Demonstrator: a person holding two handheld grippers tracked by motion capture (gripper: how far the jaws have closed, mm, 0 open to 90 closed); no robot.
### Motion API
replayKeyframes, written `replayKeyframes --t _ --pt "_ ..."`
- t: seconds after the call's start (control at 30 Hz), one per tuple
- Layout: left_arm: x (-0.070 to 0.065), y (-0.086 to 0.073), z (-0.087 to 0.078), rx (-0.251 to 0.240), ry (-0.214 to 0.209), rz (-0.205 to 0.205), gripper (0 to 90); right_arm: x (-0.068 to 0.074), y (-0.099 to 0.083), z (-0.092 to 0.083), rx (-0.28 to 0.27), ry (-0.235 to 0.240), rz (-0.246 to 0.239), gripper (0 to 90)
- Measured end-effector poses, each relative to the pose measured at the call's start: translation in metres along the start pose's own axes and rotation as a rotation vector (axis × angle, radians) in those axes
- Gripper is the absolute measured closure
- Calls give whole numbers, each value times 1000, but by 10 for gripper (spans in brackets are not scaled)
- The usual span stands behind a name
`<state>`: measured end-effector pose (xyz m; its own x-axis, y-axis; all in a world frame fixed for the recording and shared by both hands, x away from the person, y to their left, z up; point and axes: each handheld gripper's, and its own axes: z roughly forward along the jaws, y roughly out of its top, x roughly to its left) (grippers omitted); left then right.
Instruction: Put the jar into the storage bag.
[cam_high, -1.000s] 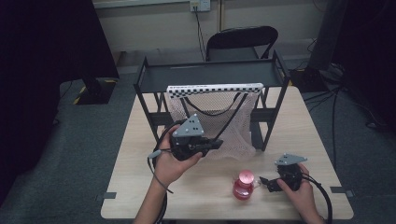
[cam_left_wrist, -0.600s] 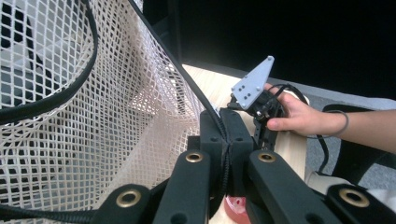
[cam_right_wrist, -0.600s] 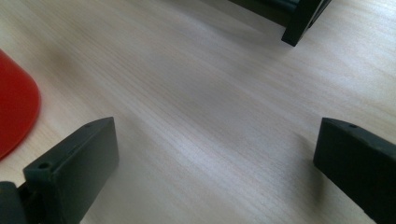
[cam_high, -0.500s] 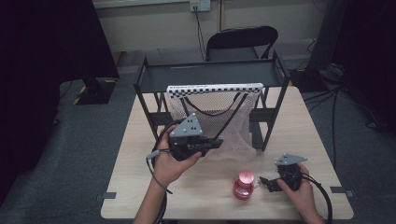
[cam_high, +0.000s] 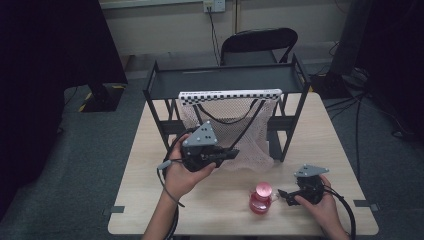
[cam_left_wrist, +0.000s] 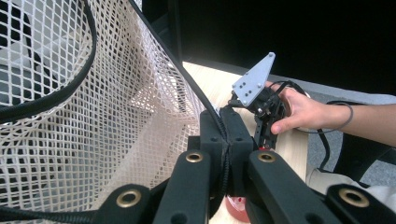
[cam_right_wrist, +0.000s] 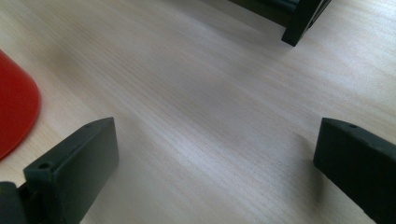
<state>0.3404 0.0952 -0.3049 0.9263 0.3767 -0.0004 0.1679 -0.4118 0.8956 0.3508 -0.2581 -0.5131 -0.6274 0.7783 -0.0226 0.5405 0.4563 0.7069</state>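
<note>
My left hand-held gripper (cam_high: 231, 154) pinches the white mesh bag's black cord (cam_left_wrist: 196, 95) under the black metal rack (cam_high: 225, 80); my right hand-held gripper (cam_high: 284, 194) gapes empty beside the pink bottle (cam_high: 261, 197), not yet bagged.

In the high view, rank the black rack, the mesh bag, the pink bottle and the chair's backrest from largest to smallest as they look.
1. black rack
2. mesh bag
3. chair's backrest, though it stands farther from the camera, so its true size is unsure
4. pink bottle
</note>
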Motion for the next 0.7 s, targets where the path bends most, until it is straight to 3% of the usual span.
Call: replayKeyframes --t 0.3,0.7 --pt "2 -3 2 9 5 -14 891 1 1 -2 -20 5 9 18" --pt "4 -4 4 14 7 -24 891 3 8 -19 -99 84 50 17"
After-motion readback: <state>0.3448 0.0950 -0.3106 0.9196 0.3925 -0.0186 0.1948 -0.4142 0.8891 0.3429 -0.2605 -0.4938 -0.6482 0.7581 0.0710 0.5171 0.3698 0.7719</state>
